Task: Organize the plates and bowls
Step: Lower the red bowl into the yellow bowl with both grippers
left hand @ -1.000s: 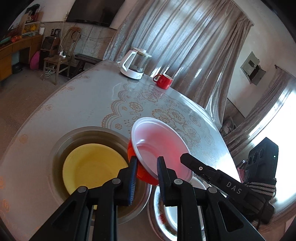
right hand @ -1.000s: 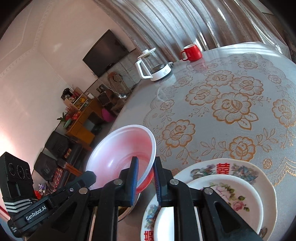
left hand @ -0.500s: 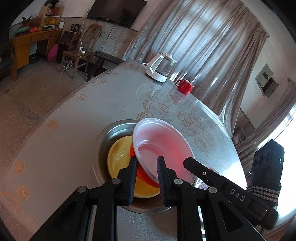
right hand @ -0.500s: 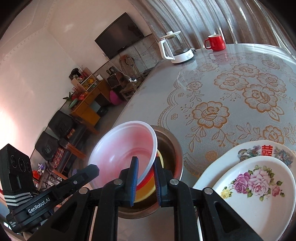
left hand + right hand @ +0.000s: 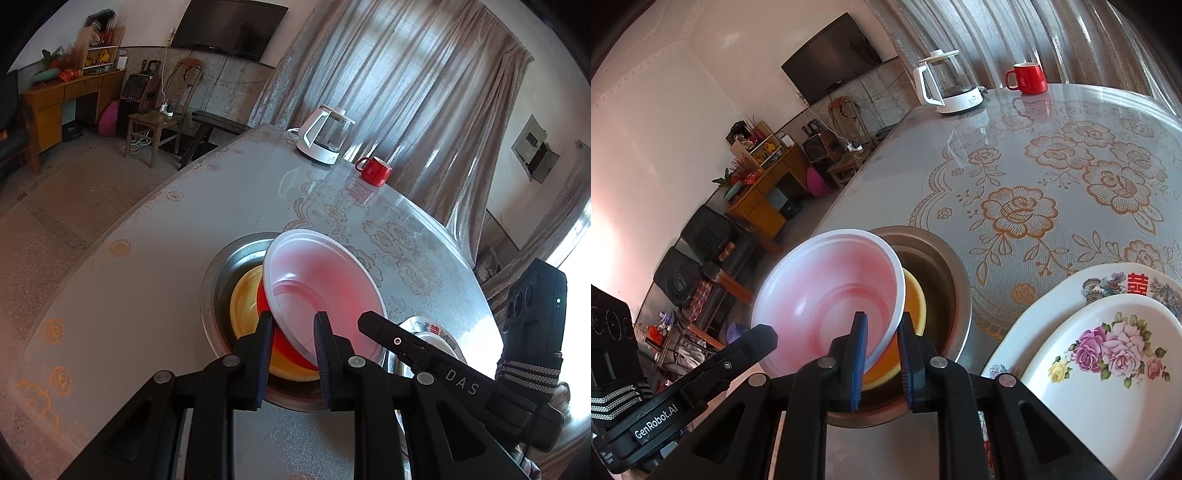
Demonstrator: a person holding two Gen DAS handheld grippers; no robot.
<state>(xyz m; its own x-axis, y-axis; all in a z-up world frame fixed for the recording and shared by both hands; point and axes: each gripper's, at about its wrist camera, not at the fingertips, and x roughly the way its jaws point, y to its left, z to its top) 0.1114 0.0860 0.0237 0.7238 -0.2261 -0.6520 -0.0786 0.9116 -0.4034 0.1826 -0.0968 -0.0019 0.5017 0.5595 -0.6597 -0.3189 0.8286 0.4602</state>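
Observation:
A red bowl with a white inside (image 5: 321,288) (image 5: 834,295) is held by both grippers over a steel basin (image 5: 218,280) (image 5: 945,273). A yellow bowl (image 5: 245,301) (image 5: 916,299) lies inside the basin. My left gripper (image 5: 291,332) is shut on the bowl's near rim. My right gripper (image 5: 882,332) is shut on the opposite rim. The bowl is tilted and hangs just above the yellow bowl. Two stacked floral plates (image 5: 1108,350) lie to the right of the basin, partly seen in the left wrist view (image 5: 432,332).
A white kettle (image 5: 325,136) (image 5: 949,88) and a red mug (image 5: 375,170) (image 5: 1028,77) stand at the far side of the round table (image 5: 166,236). The table's left edge drops to the floor with chairs and a cabinet beyond.
Both grippers have lifted and pulled back with the red bowl. The basin and yellow bowl now show smaller and further below, with more of the table in view.

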